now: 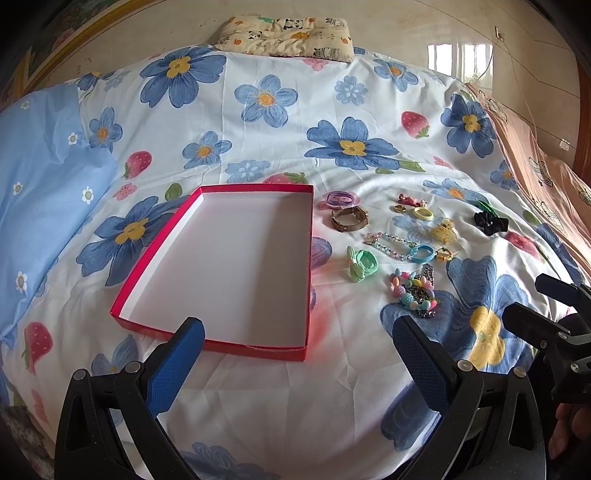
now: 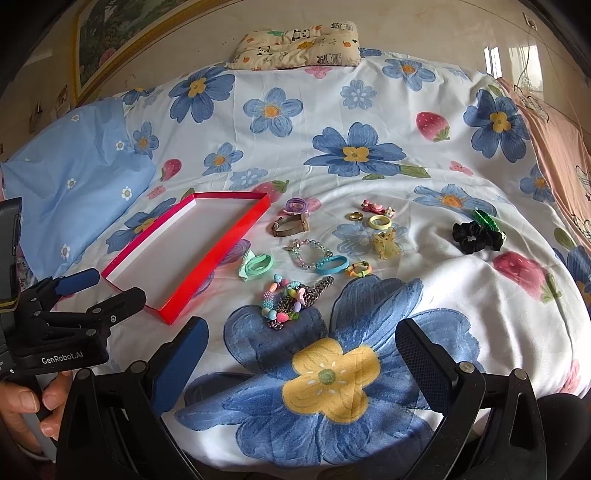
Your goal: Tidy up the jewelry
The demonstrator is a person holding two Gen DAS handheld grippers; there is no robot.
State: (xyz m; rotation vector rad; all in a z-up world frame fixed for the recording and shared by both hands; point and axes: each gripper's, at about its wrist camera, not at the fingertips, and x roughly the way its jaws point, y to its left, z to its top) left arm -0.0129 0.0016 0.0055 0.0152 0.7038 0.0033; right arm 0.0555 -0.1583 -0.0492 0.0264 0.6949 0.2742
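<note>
Bed sheet (image 1: 258, 122), white w/ blue flowers & strawberries, fills both views under the tongs. Panda pillow (image 1: 284, 35) at far edge, well ahead of both. Blue pillow (image 1: 48, 177) far left of left tongs; pink blanket (image 2: 557, 147) far right of right tongs.

Red box (image 1: 236, 347), white inside, nothing in it, lies just ahead of left tongs (image 1: 295, 339); its near rim sits by the left finger tip. From right tongs (image 2: 301, 339) the box is ahead-left.

Left tongs: released, jaws wide apart, nothing between, hovering over sheet. Right tongs: same, spread wide, holding nothing, over the big blue flower w/ yellow centre. Each shows at the other's side edge; hand (image 2: 26, 406) grips the left one.

Jewelry lies loose on sheet, right of box, ahead of right tongs & ahead-right of left tongs, none in box:
- black scrunchie (image 2: 474, 236), farthest right, green clip (image 2: 487, 219) touching it
- bead bracelet on dark chain (image 2: 291, 299), nearest the tongs
- tan watch (image 2: 290, 225) close to box, purple tie (image 2: 297, 205) just beyond
- green tie (image 2: 256, 264) beside box's right wall
- clear bead bracelet (image 2: 310, 253), blue band (image 2: 332, 265) touching it
- yellow claw clip (image 2: 386, 242), yellow ring (image 2: 379, 221), gold ring (image 2: 356, 216), pink clip (image 2: 373, 206), small multicolour band (image 2: 359, 268).
</note>
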